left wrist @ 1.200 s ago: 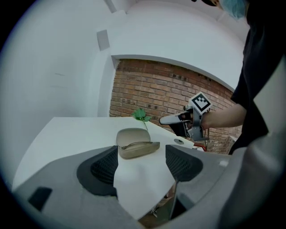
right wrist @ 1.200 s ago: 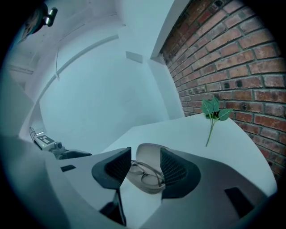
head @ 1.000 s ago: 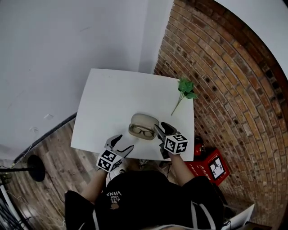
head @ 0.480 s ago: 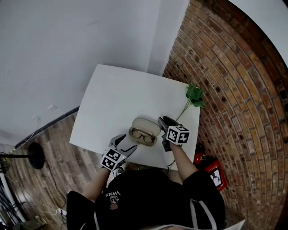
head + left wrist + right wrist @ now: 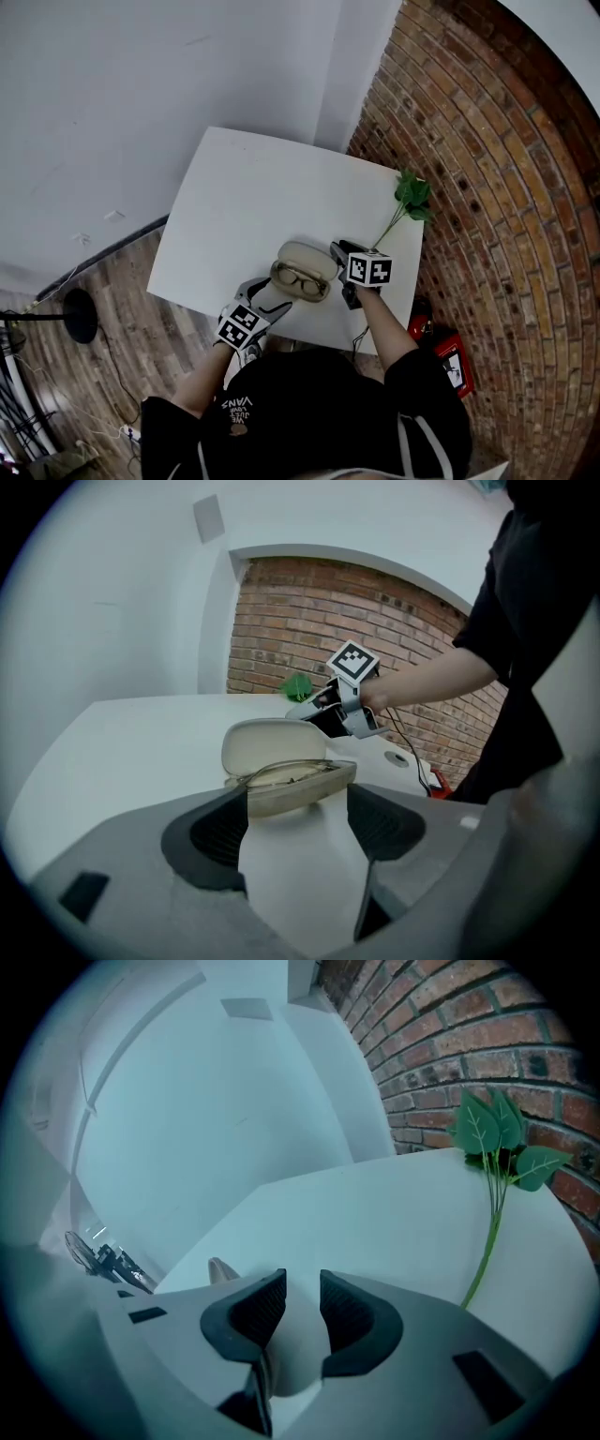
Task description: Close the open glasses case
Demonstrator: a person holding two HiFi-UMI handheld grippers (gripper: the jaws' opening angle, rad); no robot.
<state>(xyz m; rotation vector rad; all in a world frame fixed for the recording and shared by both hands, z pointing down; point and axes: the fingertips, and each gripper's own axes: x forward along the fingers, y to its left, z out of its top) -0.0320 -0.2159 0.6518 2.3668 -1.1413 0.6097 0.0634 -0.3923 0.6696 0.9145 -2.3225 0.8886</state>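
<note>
Glasses case (image 5: 302, 270) lies open, specs (image 5: 298, 277) inside, nr worktop (image 5: 244, 197) front edge. Left tongs (image 5: 270, 296) wide, just before case, framing its base w/o touching, prob. to steady it. Right tongs (image 5: 339, 253) just right of case, closing, empty, likely to push lid.

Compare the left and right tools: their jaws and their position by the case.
The left tool has its jaws wide apart and faces the front of the open case. The right tool has narrow, closing jaws and sits at the case's right end. Both hold nothing.
</note>
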